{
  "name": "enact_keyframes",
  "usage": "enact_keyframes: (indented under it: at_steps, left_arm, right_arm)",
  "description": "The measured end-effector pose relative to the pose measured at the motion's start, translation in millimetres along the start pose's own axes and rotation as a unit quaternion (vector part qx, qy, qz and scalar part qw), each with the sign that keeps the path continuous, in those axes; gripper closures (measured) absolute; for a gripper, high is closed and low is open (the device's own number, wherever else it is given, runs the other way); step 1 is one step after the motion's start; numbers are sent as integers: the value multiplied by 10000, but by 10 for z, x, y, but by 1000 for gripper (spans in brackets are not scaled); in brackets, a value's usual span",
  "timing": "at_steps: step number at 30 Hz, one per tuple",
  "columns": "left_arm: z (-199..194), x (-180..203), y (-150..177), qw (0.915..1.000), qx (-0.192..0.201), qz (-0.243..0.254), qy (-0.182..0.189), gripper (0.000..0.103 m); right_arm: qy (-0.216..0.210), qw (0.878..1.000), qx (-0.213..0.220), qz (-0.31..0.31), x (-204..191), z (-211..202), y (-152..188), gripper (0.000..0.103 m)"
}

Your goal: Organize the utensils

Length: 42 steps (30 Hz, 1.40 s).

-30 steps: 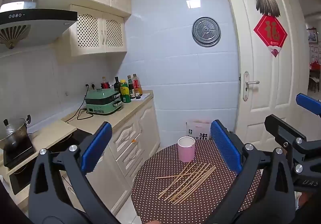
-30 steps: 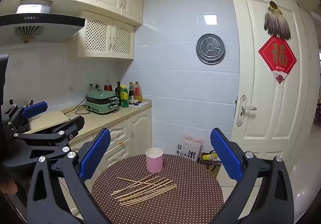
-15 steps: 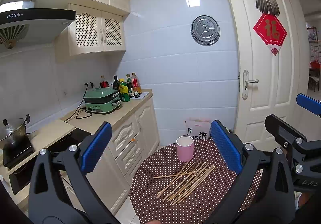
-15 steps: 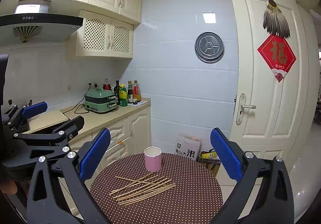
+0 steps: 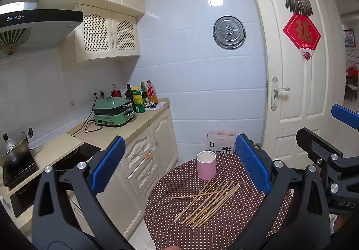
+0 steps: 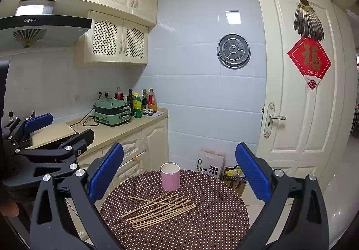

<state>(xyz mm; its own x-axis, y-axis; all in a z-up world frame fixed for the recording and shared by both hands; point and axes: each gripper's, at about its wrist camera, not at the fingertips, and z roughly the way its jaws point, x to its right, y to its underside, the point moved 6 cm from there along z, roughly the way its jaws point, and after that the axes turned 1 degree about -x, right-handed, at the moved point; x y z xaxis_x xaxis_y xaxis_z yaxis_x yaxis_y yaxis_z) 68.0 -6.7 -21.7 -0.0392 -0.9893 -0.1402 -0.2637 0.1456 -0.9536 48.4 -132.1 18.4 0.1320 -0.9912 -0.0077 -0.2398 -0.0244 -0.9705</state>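
Several wooden chopsticks [image 5: 207,201] lie loose in a fan on a round brown polka-dot table [image 5: 235,227]. They also show in the right wrist view [image 6: 160,208]. A pink cup [image 5: 206,165] stands upright just behind them, and it also shows in the right wrist view [image 6: 170,176]. My left gripper [image 5: 179,164] is open and empty, held high above and short of the table. My right gripper [image 6: 179,170] is open and empty, also well above the table [image 6: 213,223]. The right gripper shows at the right edge of the left wrist view [image 5: 332,138].
A kitchen counter [image 5: 125,129] with a green cooker [image 5: 113,113] and bottles [image 5: 141,98] runs along the left. A pot [image 5: 13,149] sits on a stove. A paper bag [image 6: 209,166] stands on the floor by the white door [image 6: 298,93].
Both views have shifted slightly; the table and chopsticks sit a little differently in frame. Both grippers stay open and empty.
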Motion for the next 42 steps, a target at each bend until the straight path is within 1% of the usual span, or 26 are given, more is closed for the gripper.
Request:
enact_keyframes:
  at_steps: [15, 26, 38, 42]
  left_arm:
    - [38, -9, -13, 10000, -15, 7, -18, 6]
    - [120, -49, -12, 9999, -80, 11, -64, 6]
    - [326, -128, 59, 9998, -206, 3, -54, 6]
    - [460, -186, 95, 9995, -302, 21, -28, 6]
  right_arm:
    - [-11, 10000, -8, 13, -4, 23, 1, 7]
    - [-40, 10000, -57, -1, -47, 128, 13, 7]
    - [-34, 9998, -175, 23, -118, 327, 64, 7]
    - [-4, 9997, -262, 23, -154, 439, 98, 7]
